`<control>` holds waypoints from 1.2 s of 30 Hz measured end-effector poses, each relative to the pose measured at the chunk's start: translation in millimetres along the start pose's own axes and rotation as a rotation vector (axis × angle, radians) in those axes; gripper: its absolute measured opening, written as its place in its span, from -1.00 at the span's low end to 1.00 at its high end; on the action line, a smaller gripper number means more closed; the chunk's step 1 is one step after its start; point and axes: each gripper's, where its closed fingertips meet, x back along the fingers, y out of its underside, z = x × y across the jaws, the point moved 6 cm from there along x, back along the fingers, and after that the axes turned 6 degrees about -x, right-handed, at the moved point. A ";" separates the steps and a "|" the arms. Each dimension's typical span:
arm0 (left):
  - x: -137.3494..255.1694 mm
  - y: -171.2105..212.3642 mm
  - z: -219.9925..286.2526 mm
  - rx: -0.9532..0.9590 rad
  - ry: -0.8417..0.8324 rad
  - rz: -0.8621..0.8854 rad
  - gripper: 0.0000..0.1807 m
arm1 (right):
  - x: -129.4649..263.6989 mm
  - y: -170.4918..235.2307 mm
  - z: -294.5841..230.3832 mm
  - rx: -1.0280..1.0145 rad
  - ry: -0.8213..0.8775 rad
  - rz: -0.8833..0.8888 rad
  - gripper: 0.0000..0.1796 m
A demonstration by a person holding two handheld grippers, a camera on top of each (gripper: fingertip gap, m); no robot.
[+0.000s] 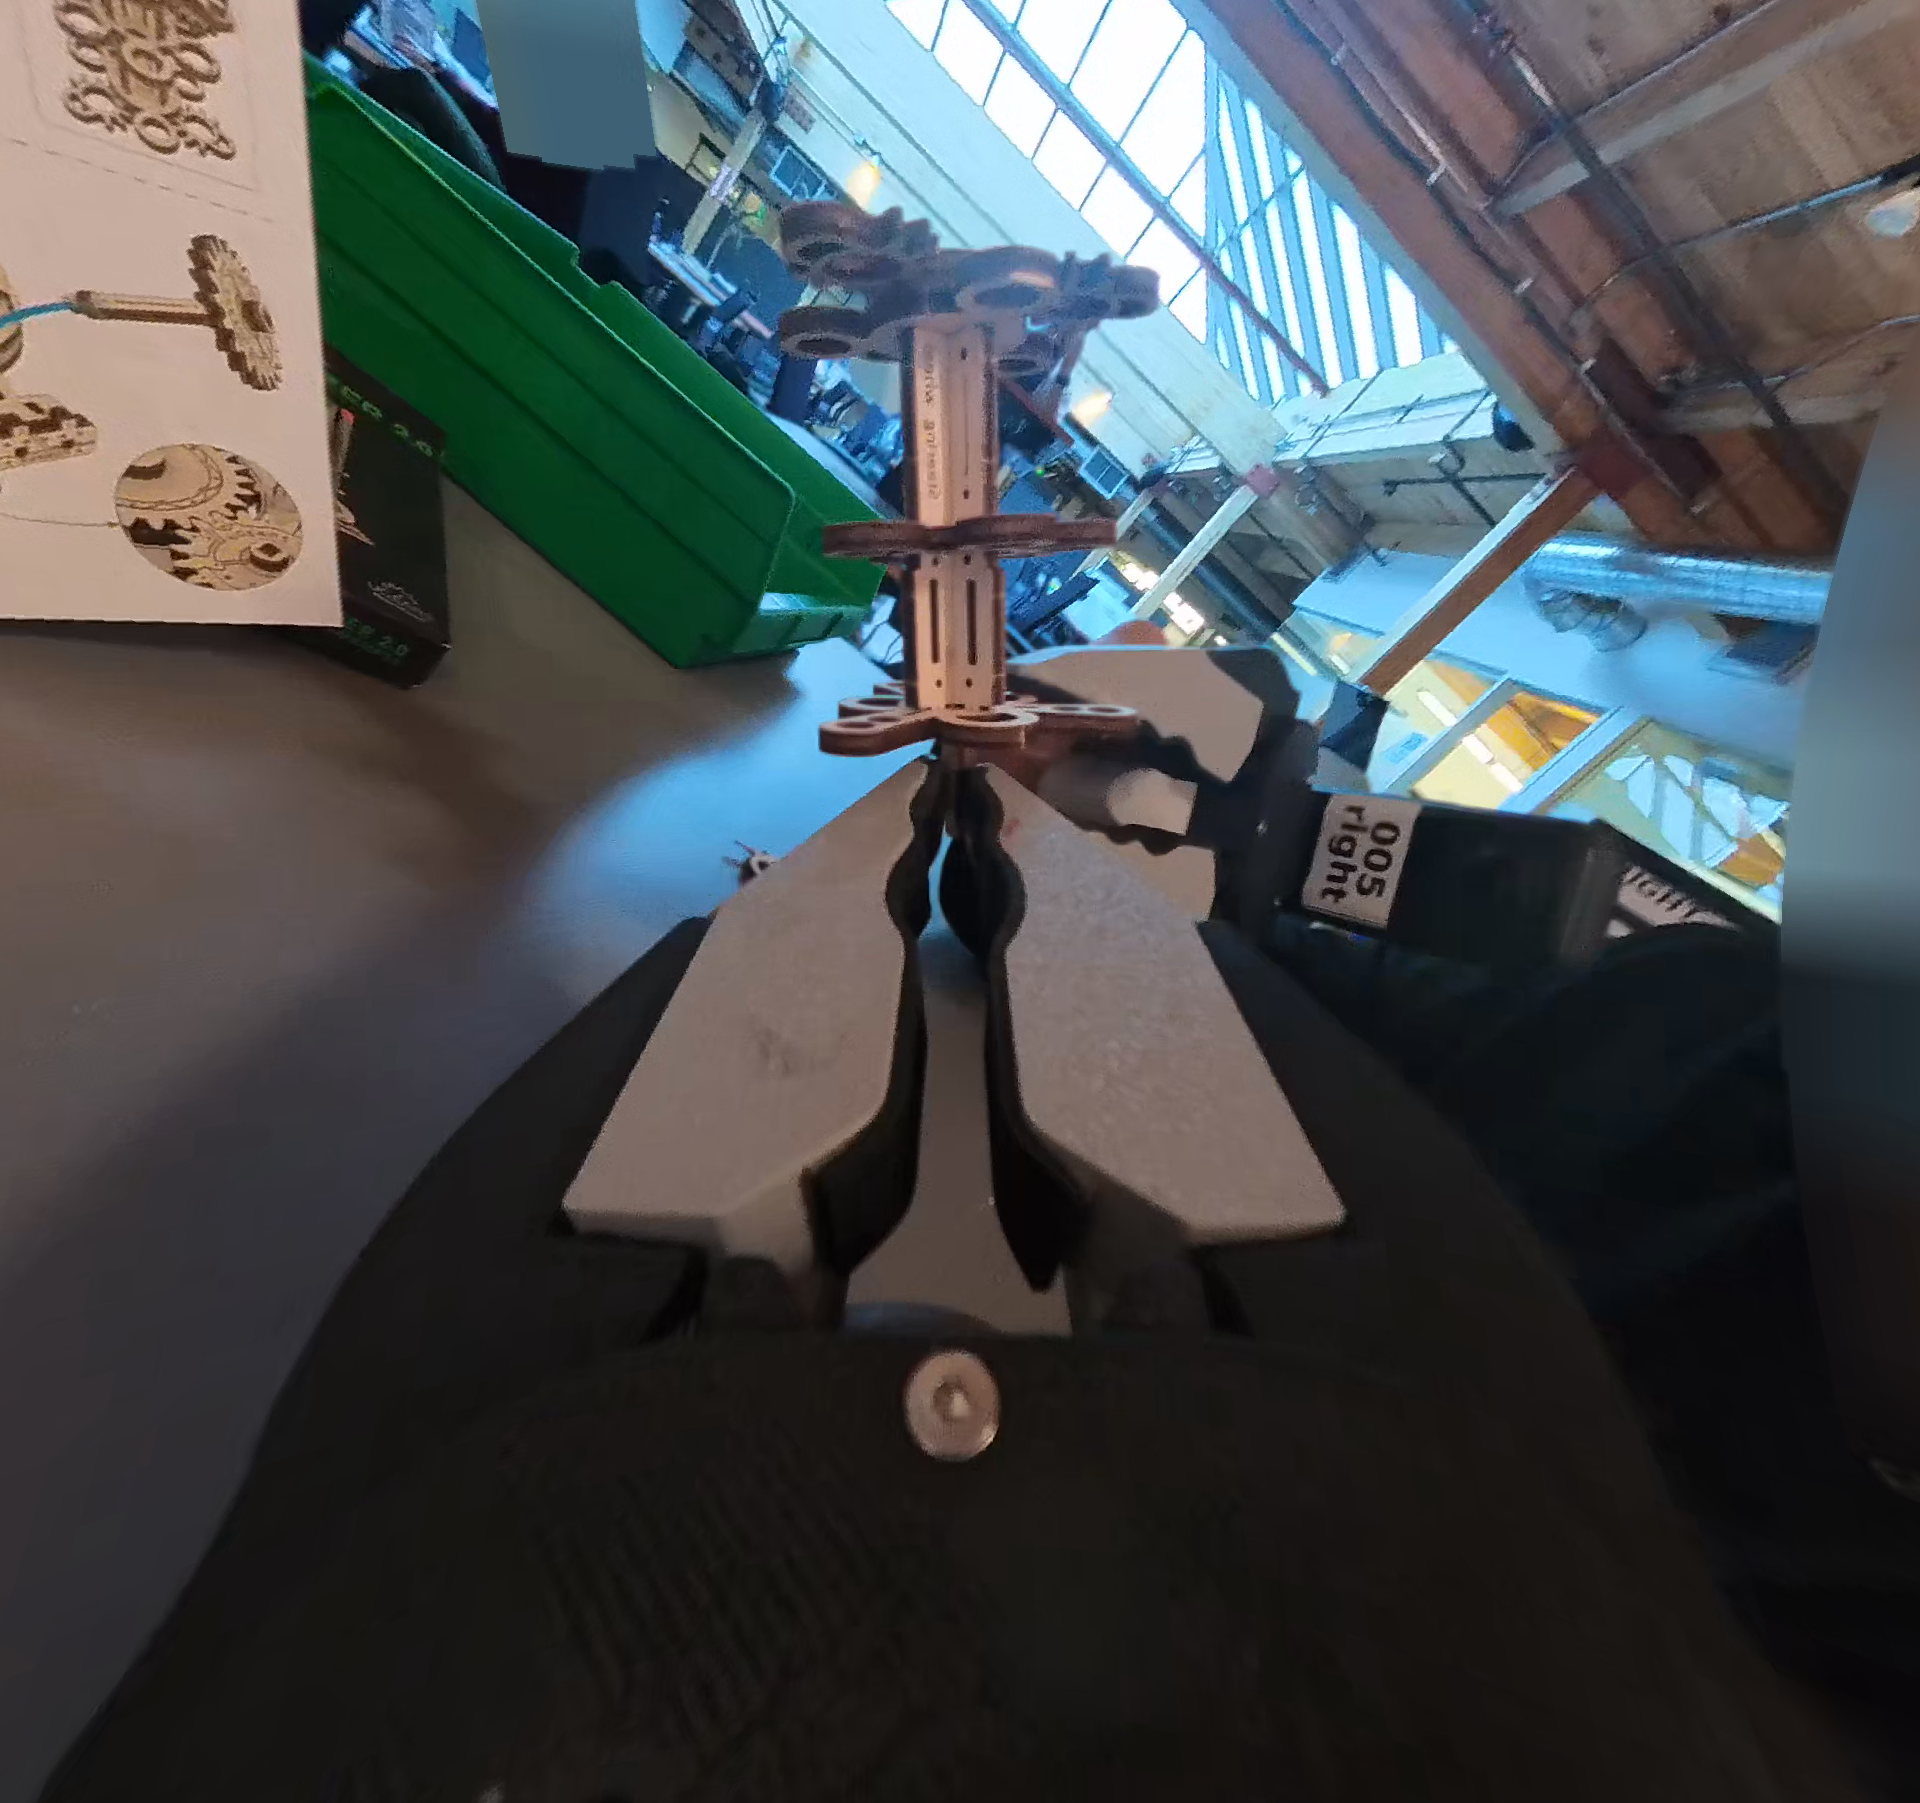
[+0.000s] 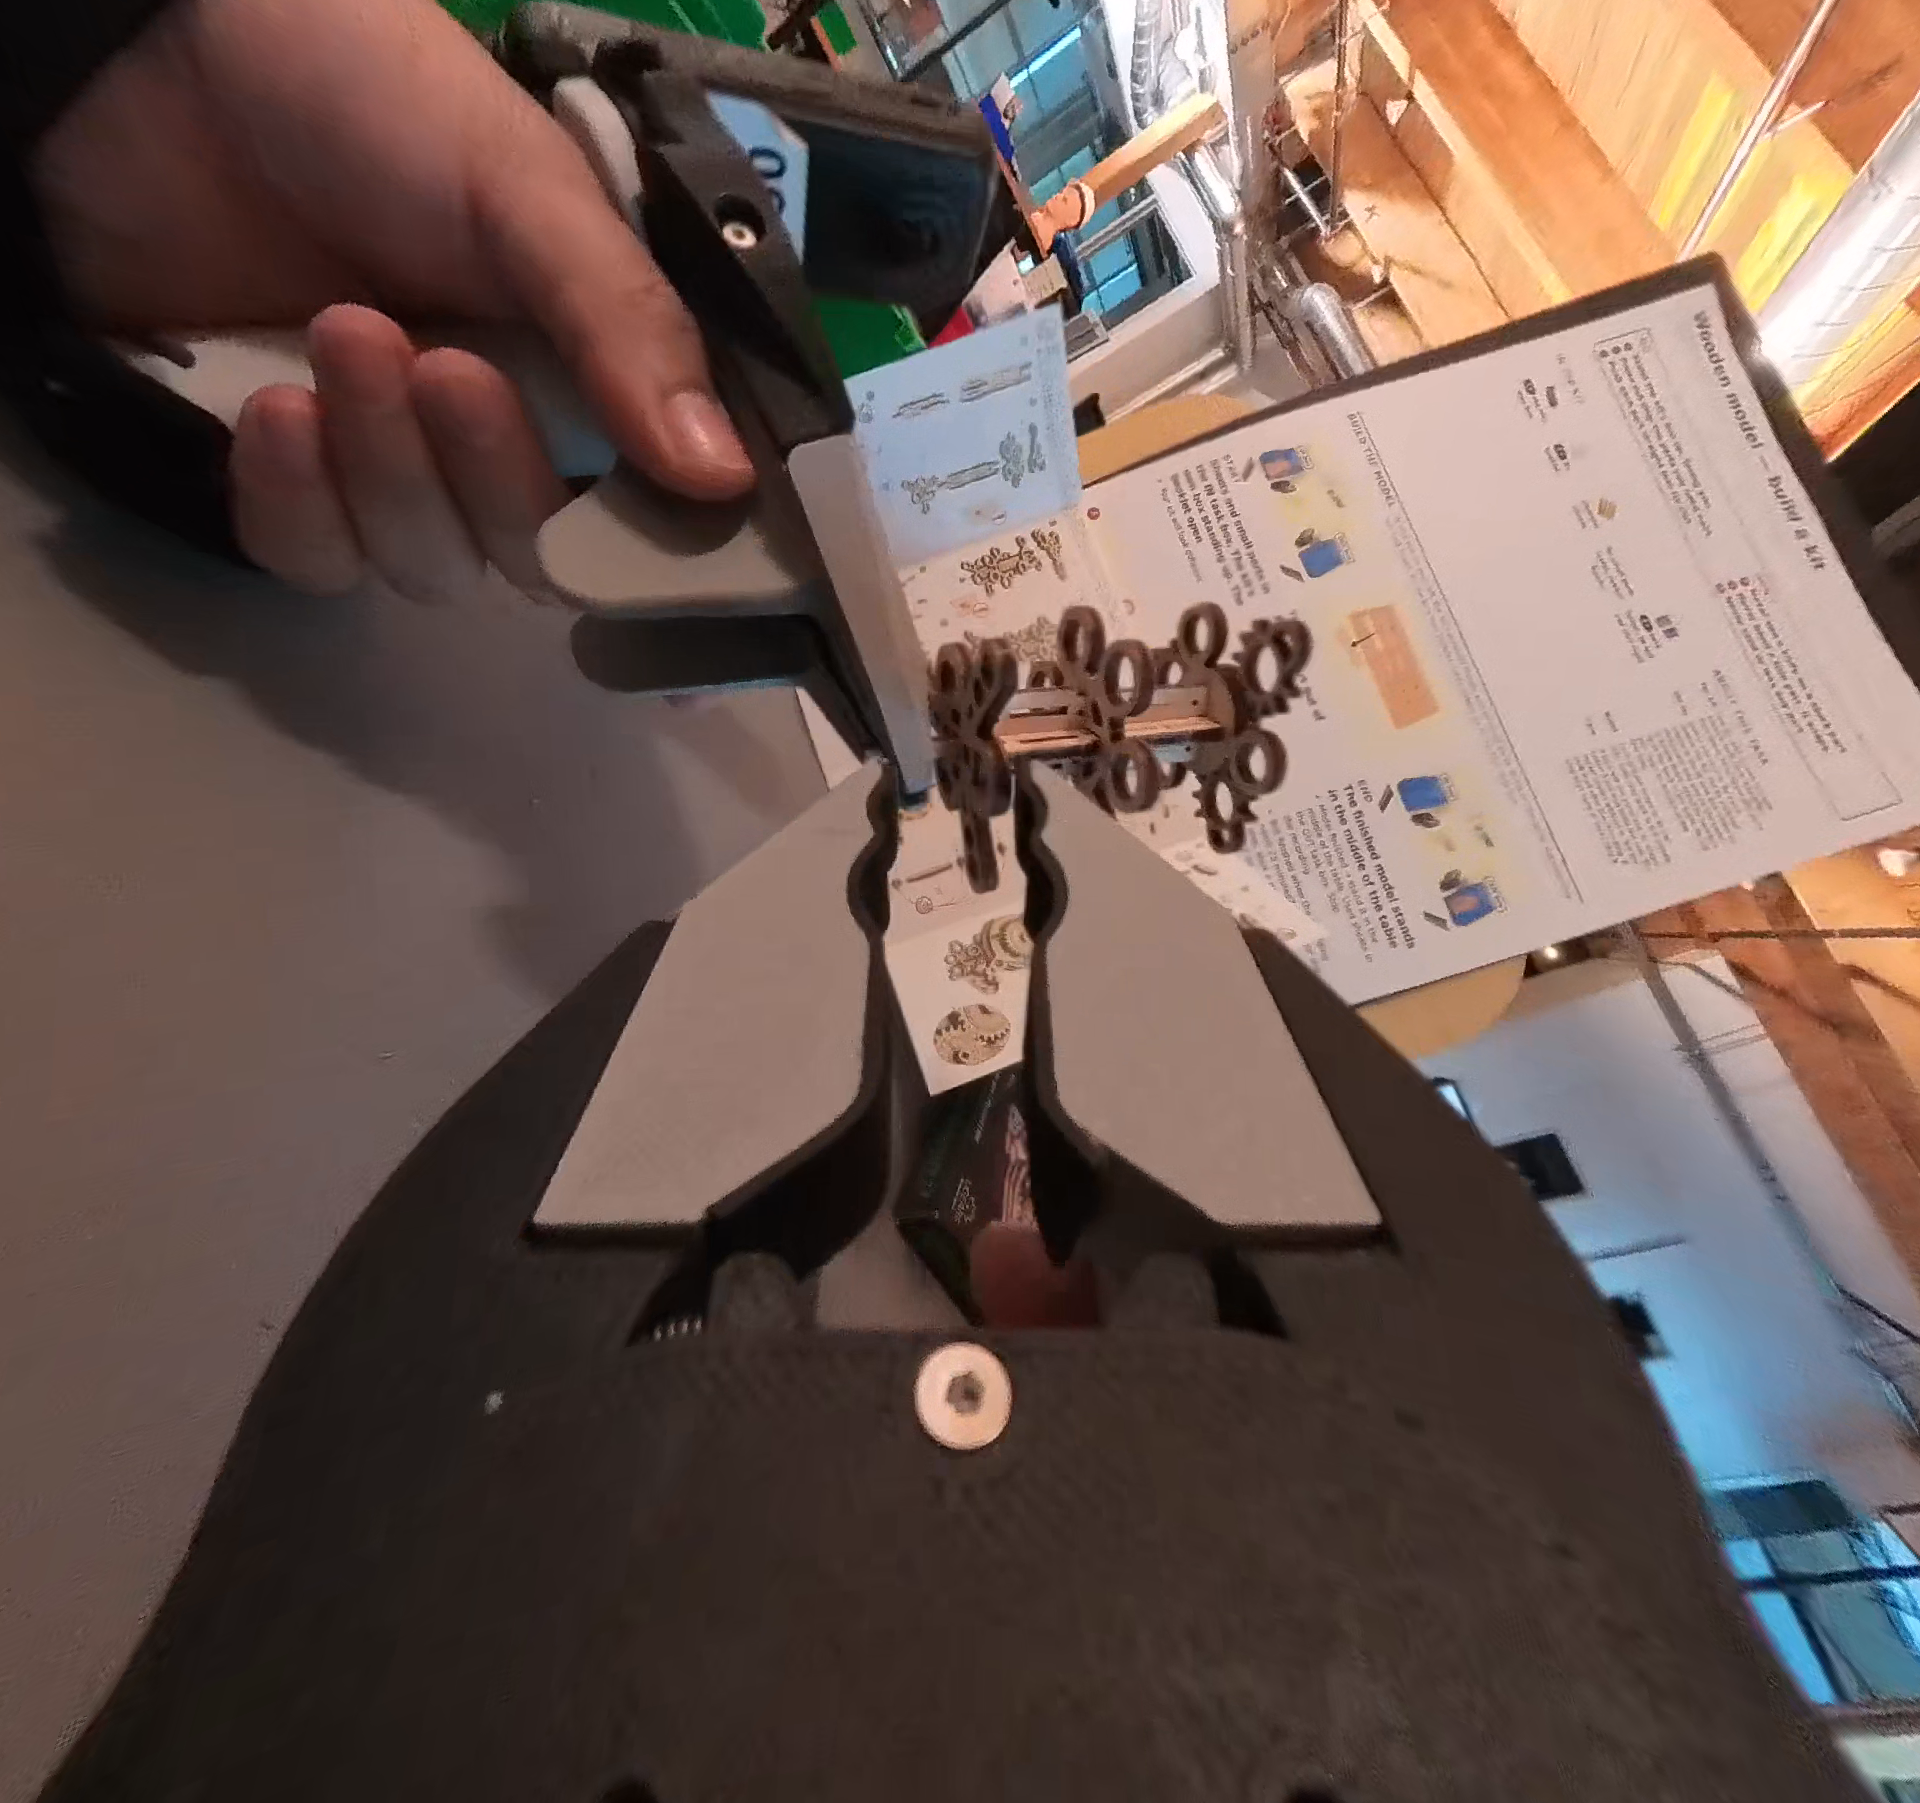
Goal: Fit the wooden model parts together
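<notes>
The wooden model [image 1: 954, 506] is a pale shaft carrying three dark brown gear-like plates. My left gripper [image 1: 943, 785] is shut on the shaft's near end and holds the model up off the grey table [image 1: 312, 922]. In the right wrist view the model [image 2: 1117, 714] lies sideways. My right gripper [image 2: 956, 792] has its jaws a little apart, astride the end plate [image 2: 968, 735] nearest the left gripper; I see no contact with that plate. It also shows in the left wrist view [image 1: 1132, 740], beside the lowest plate. A hand [image 2: 364, 299] holds the left gripper.
Green bins [image 1: 582, 382] stand at the back of the table. A picture sheet [image 1: 156, 247] leans on a dark box [image 1: 390, 548] at the left. A printed instruction board [image 2: 1507, 662] stands behind the model in the right wrist view. The grippers are tip to tip, or close to it.
</notes>
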 end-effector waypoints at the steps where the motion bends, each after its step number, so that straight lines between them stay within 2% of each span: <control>1: -1.0 0.9 0.6 -0.023 -0.010 -0.011 -0.99 | -0.5 0.4 -0.4 -0.004 -0.005 -0.004 -0.79; 5: -2.6 -0.1 2.0 -0.112 -0.060 -0.013 -0.99 | -0.6 2.8 4.3 -0.080 -0.010 -0.001 -0.73; 10: -0.7 -4.9 -2.0 -0.126 -0.122 0.026 -0.99 | 6.3 5.2 13.7 -0.134 0.010 0.027 -0.86; 12: 2.0 -5.3 -9.3 -0.114 -0.181 0.024 -0.99 | 7.0 6.9 16.7 -0.156 0.021 0.021 -0.85; 14: 1.6 -2.8 -14.9 -0.125 -0.254 -0.002 -0.99 | 2.9 8.5 14.4 -0.139 0.027 -0.010 -0.81; 17: -5.5 0.8 -13.2 -0.094 -0.261 -0.019 -0.99 | -5.6 10.5 5.2 -0.071 0.035 -0.063 -0.71; 23: -16.8 11.4 -10.8 -0.197 -0.355 -0.092 -0.99 | -9.8 10.6 4.6 -0.114 0.042 -0.060 -0.78; 27: -17.6 11.1 -8.2 -0.236 -0.389 -0.084 -0.99 | -10.5 12.5 1.2 -0.050 0.064 -0.069 -0.83; 36: -15.0 10.7 -10.9 -0.236 -0.440 -0.085 -0.99 | -7.9 13.6 -2.2 0.089 0.196 -0.028 -0.71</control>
